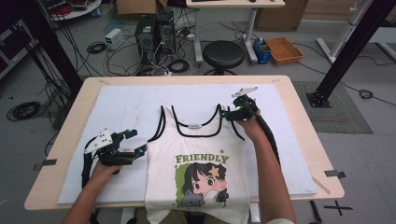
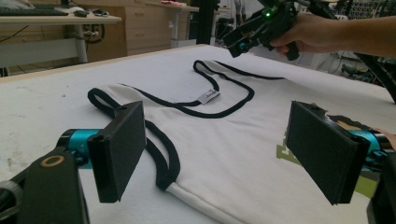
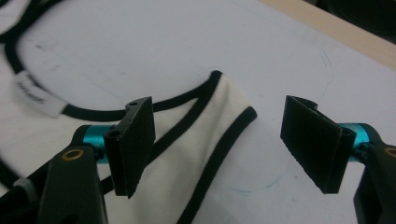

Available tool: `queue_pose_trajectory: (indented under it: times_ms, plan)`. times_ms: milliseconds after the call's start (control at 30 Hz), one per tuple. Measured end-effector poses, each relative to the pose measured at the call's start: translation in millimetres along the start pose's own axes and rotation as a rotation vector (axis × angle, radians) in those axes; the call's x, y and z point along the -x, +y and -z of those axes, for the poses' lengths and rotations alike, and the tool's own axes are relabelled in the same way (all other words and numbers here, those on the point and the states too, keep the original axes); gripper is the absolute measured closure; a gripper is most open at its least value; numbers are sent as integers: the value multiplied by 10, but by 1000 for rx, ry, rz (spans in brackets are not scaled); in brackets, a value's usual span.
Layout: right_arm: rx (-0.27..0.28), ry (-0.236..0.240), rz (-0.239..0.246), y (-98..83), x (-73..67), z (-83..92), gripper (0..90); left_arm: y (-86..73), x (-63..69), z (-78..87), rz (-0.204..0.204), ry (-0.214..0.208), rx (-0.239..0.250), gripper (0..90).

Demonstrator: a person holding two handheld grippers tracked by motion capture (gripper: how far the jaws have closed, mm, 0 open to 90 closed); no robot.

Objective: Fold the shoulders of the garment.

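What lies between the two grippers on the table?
In the high view, the top of the white tank top, its black-trimmed straps and neck label, spans the stretch between the left gripper and the right gripper.

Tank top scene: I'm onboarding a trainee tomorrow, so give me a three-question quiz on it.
1. True or false: the right gripper is shut on the tank top.
2. The left gripper is beside which part of the top? A) a shoulder strap B) the neck label C) the side edge below the armhole
3. What word is printed above the cartoon face?

Key: 1 false, both grippers are open. 2 C. 3 FRIENDLY.
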State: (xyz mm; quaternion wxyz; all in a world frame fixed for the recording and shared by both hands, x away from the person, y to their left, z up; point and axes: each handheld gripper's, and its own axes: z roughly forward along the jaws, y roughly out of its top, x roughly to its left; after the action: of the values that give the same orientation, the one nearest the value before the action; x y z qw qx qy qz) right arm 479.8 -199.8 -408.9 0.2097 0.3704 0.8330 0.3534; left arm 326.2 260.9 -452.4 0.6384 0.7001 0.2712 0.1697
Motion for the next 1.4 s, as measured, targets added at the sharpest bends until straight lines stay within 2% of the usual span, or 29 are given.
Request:
queue_pose_trajectory:
  times_ms: [67,133,233,267,300,333,433,467,567,600,633,667,700,733,900,933,1000,1200,1267,1300,1333,1400]
  plan:
    - [-7,-8,-7,1,20,-34,268,0,-1,1,1,0,0,204]
    - [-27,-25,-44,27,95,-139,325,0,-1,1,1,0,0,204]
    - [-39,-27,-53,49,122,-195,346,0,1,0,2,1,1,204]
    - [-84,-29,-50,67,149,-261,356,0,1,1,1,1,0,204]
    - [-84,-29,-50,67,149,-261,356,0,1,0,1,1,0,204]
    - [-119,-24,-48,85,164,-328,369,0,1,0,0,2,-1,204]
    - [-128,-16,-45,96,167,-373,404,0,-2,1,2,1,-2,204]
    - [-143,1,-36,92,156,-428,449,-1,-2,0,6,0,2,204]
    - [-168,11,-29,66,149,-493,481,-1,-2,0,7,1,2,204]
    - [-153,34,-43,63,163,-505,573,-1,-2,0,8,2,2,204]
    - [-153,34,-43,63,163,-505,573,-1,-2,0,8,2,2,204]
    - [-151,55,-17,70,148,-507,704,-2,-4,1,11,3,2,204]
    - [-151,55,-17,70,148,-507,704,-2,-4,1,11,3,2,204]
    - [-149,76,6,77,123,-510,824,-1,-6,1,9,5,2,204]
    - [-160,46,36,105,61,-468,855,0,-2,2,2,2,-2,204]
    - [-133,55,34,116,61,-403,855,0,-1,0,0,3,-2,204]
    - [-120,57,37,124,61,-375,856,0,-1,0,1,3,-2,204]
    - [-5,68,64,180,-5,-52,855,0,3,-3,-4,6,-3,204]
    - [40,79,89,138,-62,129,855,0,3,-3,-3,7,-3,204]
    - [40,79,89,138,-62,129,855,0,3,-2,-3,7,-4,204]
    - [74,93,71,78,-74,231,854,0,5,-4,-4,8,-3,204]
    - [86,95,65,49,-82,267,854,0,10,-5,-6,7,-5,204]
